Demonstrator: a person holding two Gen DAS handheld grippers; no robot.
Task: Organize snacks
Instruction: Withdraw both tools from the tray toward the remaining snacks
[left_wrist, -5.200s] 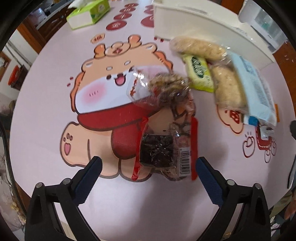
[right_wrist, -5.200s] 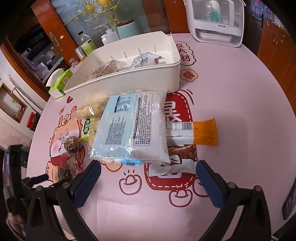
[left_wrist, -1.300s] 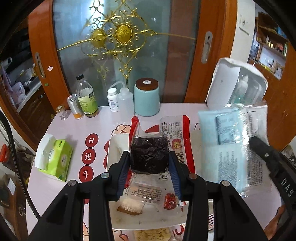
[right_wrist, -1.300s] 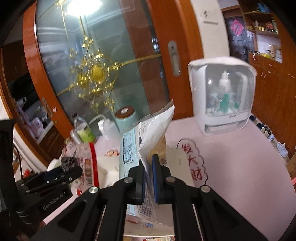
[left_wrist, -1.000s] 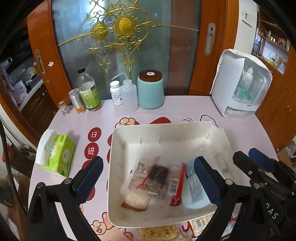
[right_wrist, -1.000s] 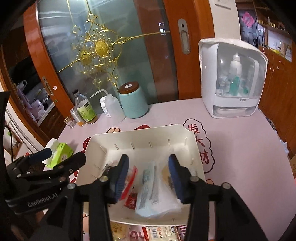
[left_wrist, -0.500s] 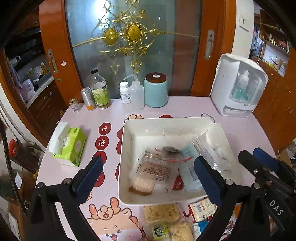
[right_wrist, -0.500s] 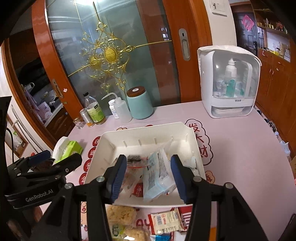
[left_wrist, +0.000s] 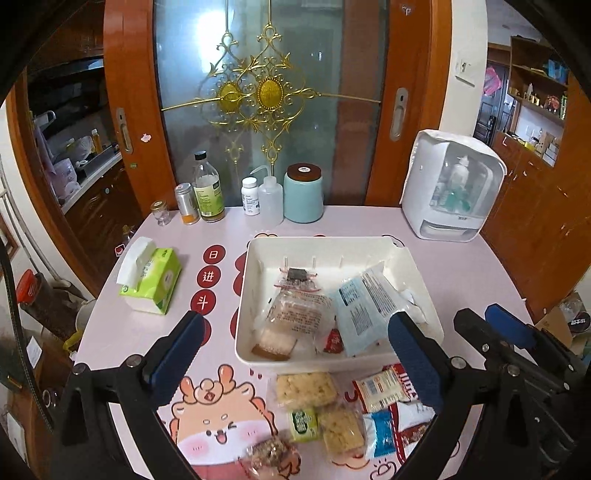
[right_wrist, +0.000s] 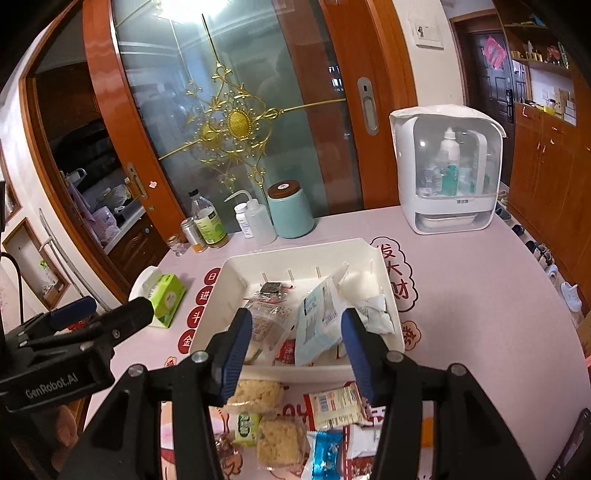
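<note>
White bin (left_wrist: 424, 291) with crinkly clear and pale-blue snack packets (left_wrist: 364, 308); left tongs (left_wrist: 295, 354) and right tongs (right_wrist: 295, 350) both spread, empty.

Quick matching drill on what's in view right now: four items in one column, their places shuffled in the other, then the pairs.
Items:
1. large blue-and-white packet
2. green tissue pack
3. teal canister
4. small green snack packet

Places:
A. on the table in front of the white bin, among loose snacks
B. at the back of the table, beside the squeeze bottle
C. inside the white bin
D. on the table left of the white bin

Pairs: 1-C, 2-D, 3-B, 4-A
</note>
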